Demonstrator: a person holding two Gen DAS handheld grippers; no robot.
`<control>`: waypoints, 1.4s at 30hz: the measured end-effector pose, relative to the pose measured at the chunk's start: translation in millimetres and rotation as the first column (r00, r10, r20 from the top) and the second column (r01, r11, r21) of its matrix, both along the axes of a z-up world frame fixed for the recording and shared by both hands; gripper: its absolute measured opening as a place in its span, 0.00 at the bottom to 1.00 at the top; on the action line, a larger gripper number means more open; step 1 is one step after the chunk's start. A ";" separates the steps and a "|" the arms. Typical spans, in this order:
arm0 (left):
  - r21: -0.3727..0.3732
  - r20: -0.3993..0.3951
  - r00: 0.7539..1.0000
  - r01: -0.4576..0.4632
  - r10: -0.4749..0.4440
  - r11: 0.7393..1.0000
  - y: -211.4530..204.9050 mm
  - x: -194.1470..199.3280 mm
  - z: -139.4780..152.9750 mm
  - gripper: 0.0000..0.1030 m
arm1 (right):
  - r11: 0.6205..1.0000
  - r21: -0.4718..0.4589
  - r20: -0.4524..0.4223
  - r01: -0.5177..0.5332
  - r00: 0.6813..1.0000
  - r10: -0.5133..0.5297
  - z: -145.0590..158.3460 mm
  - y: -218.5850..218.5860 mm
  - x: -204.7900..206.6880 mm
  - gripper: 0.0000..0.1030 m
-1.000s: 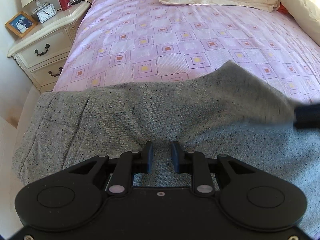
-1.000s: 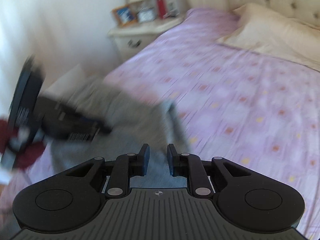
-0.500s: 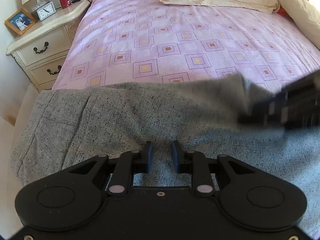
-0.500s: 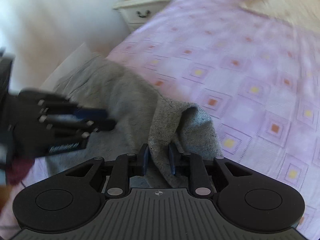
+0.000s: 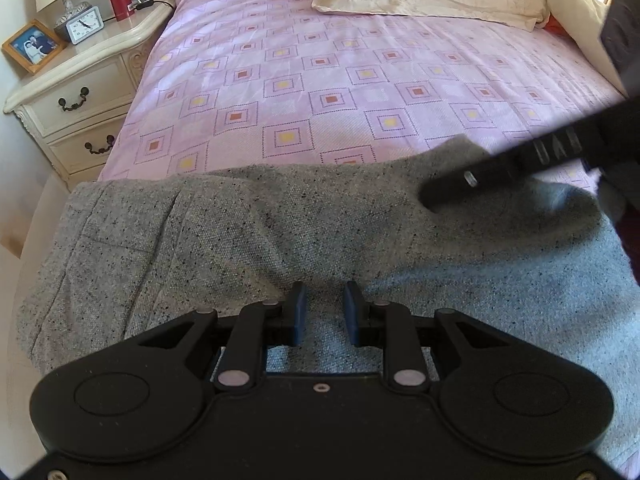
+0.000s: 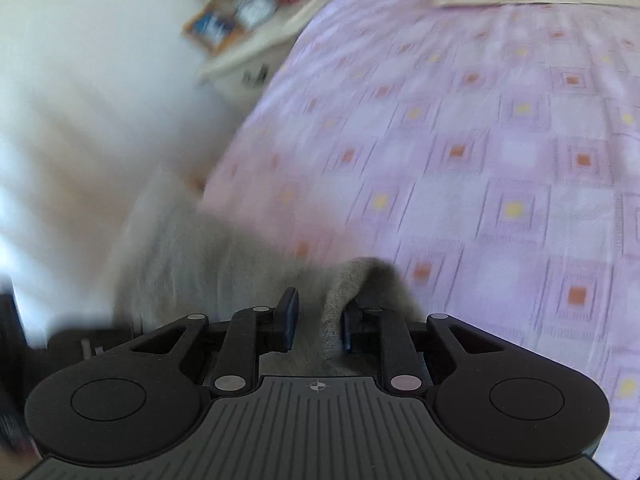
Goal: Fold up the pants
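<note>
Right gripper [image 6: 318, 320]: fingers partly spread, a raised fold of the grey speckled woven pants [image 6: 348, 292] between them, lying against the right finger [image 6: 347, 326]; firm pinch cannot be told, view blurred. Left gripper [image 5: 324, 312]: fingers partly spread over the pants [image 5: 208, 236], nothing held. Only the left view shows the pants spread across the foot of the pink patterned bed [image 5: 320, 64], the right gripper [image 5: 430, 196] reaching onto them.

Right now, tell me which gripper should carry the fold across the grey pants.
Right. The right gripper already has a raised fold of the pants between its fingers. The left gripper hangs over flat cloth with nothing between its fingers, better suited to pinning it down.
</note>
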State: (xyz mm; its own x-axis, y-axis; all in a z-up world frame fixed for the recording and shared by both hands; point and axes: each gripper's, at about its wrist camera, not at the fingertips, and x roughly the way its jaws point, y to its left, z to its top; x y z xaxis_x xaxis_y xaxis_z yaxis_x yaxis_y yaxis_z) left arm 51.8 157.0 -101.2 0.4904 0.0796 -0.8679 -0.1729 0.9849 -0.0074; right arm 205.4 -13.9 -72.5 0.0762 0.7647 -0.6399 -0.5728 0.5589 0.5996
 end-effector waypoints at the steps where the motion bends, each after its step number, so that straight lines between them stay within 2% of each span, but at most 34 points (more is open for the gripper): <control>1: 0.002 0.001 1.000 0.000 0.000 1.000 -0.5 -0.4 -0.2 0.32 | 1.000 0.005 -0.064 0.027 0.998 -0.027 -6.9 0.5 8.9 0.19; 2: 0.006 0.004 1.000 0.001 -0.001 1.000 -1.2 -1.0 -0.4 0.32 | 0.999 0.003 -0.109 0.051 0.993 -0.050 -14.2 -0.3 14.2 0.17; 3: 0.012 0.007 1.000 0.003 -0.003 1.000 -2.4 -1.7 -0.7 0.32 | 0.998 0.008 -0.125 0.068 0.990 -0.066 -19.4 -3.0 15.8 0.11; 7: 0.026 0.013 1.000 0.013 -0.013 1.000 -3.9 -3.6 -1.4 0.32 | 0.994 0.054 -0.189 0.094 0.979 -0.082 -27.0 -15.3 18.7 0.10; 10: 0.025 0.012 1.000 0.021 -0.021 0.999 -3.3 -6.3 -1.5 0.32 | 1.000 -0.002 -0.113 -0.014 0.994 0.014 -15.9 -21.0 16.0 0.11; 12: 0.023 0.008 1.000 0.026 -0.026 0.999 -1.8 -6.8 -1.2 0.33 | 0.994 -0.045 -0.094 -0.096 0.991 0.091 -10.0 -27.5 13.6 0.11; 14: 0.017 0.002 1.000 0.031 -0.031 0.999 -0.1 -5.6 -1.3 0.33 | 0.990 -0.066 -0.075 -0.128 0.990 0.123 -4.3 -40.0 13.2 0.12; 16: 0.019 -0.008 0.999 0.034 -0.034 0.999 0.3 -3.7 -1.5 0.33 | 0.989 -0.086 -0.037 -0.119 0.992 0.117 1.1 -54.0 10.7 0.13; 20: 0.040 -0.029 0.999 0.047 -0.046 0.998 -3.7 0.2 0.0 0.33 | 0.993 -0.047 -0.035 -0.107 0.994 0.106 2.7 -65.9 5.9 0.13; 23: 0.044 -0.037 0.999 0.040 -0.038 0.998 -5.9 2.3 8.0 0.32 | 0.990 -0.060 0.009 -0.131 0.991 0.132 3.4 -66.8 -3.8 0.13; 28: 0.082 0.068 0.996 0.057 -0.063 0.995 -7.7 14.5 35.4 0.32 | 0.988 -0.071 0.115 -0.134 0.983 0.142 9.4 -59.4 -16.3 0.13; 31: 0.001 0.095 0.992 0.089 -0.089 0.996 -5.9 41.1 45.4 0.36 | 0.990 -0.097 0.220 -0.098 0.968 0.117 19.2 -60.4 -24.1 0.13; 33: -0.063 0.092 0.986 0.142 -0.136 0.988 -8.0 61.5 44.7 0.39 | 0.990 -0.112 0.284 -0.080 0.953 0.109 25.7 -66.7 -29.9 0.13; 35: -0.095 0.082 0.977 0.205 -0.198 0.974 -13.7 78.3 40.2 0.39 | 0.990 -0.119 0.320 -0.070 0.942 0.105 31.2 -78.6 -34.6 0.13; 36: -0.113 0.069 0.968 0.249 -0.243 0.962 -17.5 87.6 36.2 0.44 | 0.990 -0.123 0.329 -0.065 0.939 0.102 33.1 -85.0 -36.2 0.13; 39: -0.121 0.035 0.944 0.331 -0.329 0.936 -30.7 102.8 23.7 0.51 | 0.990 -0.136 0.339 -0.035 0.937 0.079 35.6 -105.8 -38.9 0.13; 42: -0.115 -0.015 0.924 0.377 -0.381 0.919 -39.3 112.1 7.2 0.53 | 0.986 -0.163 0.327 -0.014 0.943 0.067 33.6 -124.1 -41.1 0.13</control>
